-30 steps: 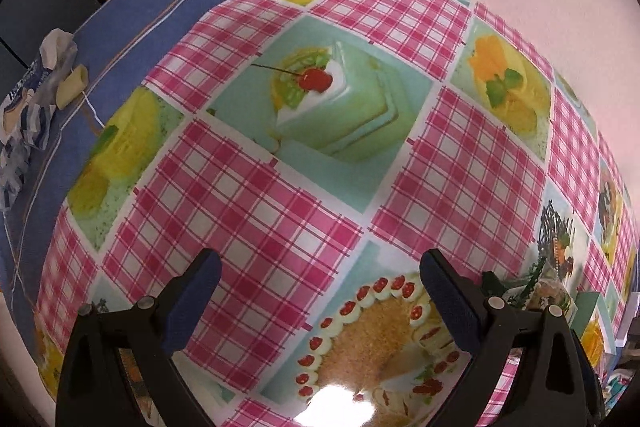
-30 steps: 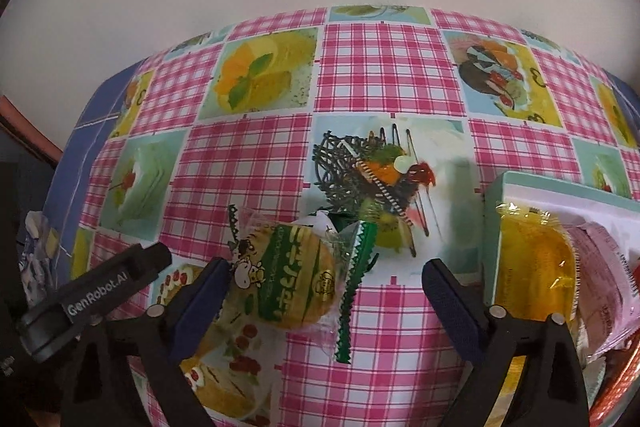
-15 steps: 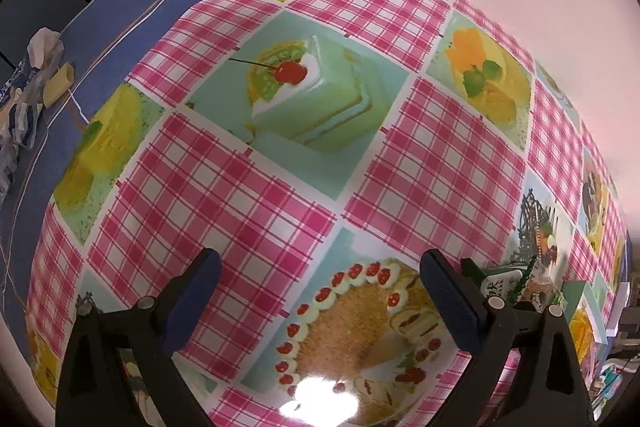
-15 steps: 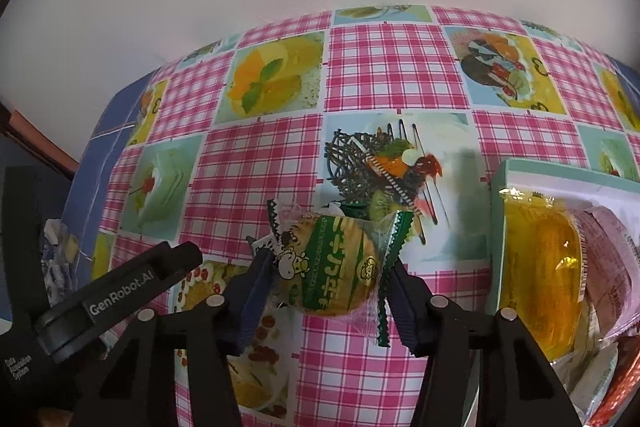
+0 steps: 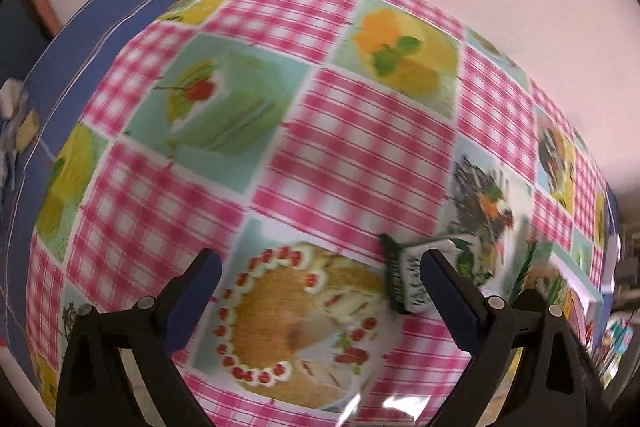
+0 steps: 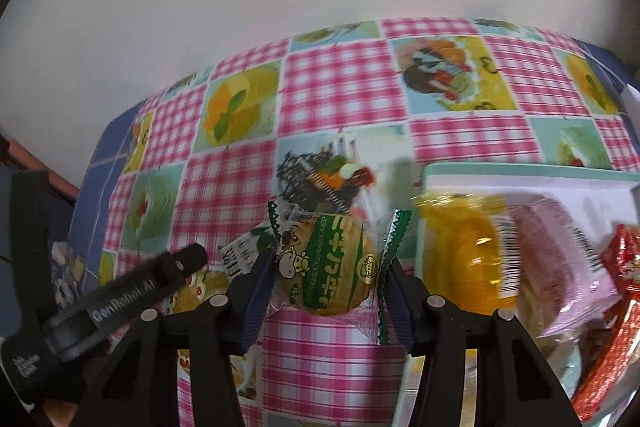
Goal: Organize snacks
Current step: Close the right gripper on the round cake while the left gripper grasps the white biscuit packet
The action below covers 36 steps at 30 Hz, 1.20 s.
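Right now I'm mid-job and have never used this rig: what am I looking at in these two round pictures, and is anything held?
Each picture comes from a fisheye camera on a hand-held two-finger gripper, looking forward along its fingers. A person carries one in each hand.

In the right wrist view, the right gripper has just been closing and now pinches the green-wrapped snack. Beside it sits a white box holding a yellow packet, a pink packet and a red packet.

In the left wrist view, the left gripper is open and empty above the checked tablecloth.
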Available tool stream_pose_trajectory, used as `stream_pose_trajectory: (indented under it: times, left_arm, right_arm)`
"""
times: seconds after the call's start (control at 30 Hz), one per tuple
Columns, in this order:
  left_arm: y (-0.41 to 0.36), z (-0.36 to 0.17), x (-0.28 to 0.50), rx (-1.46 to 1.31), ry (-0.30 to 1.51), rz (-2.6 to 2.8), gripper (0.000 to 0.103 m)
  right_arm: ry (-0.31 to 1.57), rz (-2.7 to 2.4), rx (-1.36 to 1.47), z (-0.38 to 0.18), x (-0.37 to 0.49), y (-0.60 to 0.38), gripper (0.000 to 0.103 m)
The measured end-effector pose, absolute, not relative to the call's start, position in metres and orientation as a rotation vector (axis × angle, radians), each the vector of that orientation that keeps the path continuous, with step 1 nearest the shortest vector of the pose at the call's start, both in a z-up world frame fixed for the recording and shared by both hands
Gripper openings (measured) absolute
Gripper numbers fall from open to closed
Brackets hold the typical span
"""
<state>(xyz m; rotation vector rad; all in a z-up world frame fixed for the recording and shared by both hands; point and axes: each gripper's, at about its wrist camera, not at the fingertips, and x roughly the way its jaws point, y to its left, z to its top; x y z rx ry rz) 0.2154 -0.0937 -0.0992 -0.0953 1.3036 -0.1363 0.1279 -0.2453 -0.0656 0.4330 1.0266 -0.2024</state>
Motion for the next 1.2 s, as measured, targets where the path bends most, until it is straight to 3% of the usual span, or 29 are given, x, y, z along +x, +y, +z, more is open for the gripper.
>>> stream_pose_trajectory:
  times: [0.43,0.97,1.07,1.2]
  left_arm:
    - [-0.189,-0.107,0.223,0.2,1.325,-0.34,0.1]
    - [-0.235,-0.113,0.228,0.242,1.273,-0.363,0.099]
    - [-0.228,-0.114,0.235,0.189,1.275,-0.336,0.097]
    - [-0.221,-0.11,0.243,0.14,1.256,-0.31,0.085]
  right_arm:
    - [0.967,-0.256,0.525,-0.048,0.11,-0.286,0.055]
    - [0.986,-0.257,0.549,-0.057,0.109,-0.292,0.055]
    - [0.988,-0.252,0.542,-0.057,0.11,-0.29,0.055]
    - [0.999,-0.242,0.53,-0.058,0.112,-0.286,0.055]
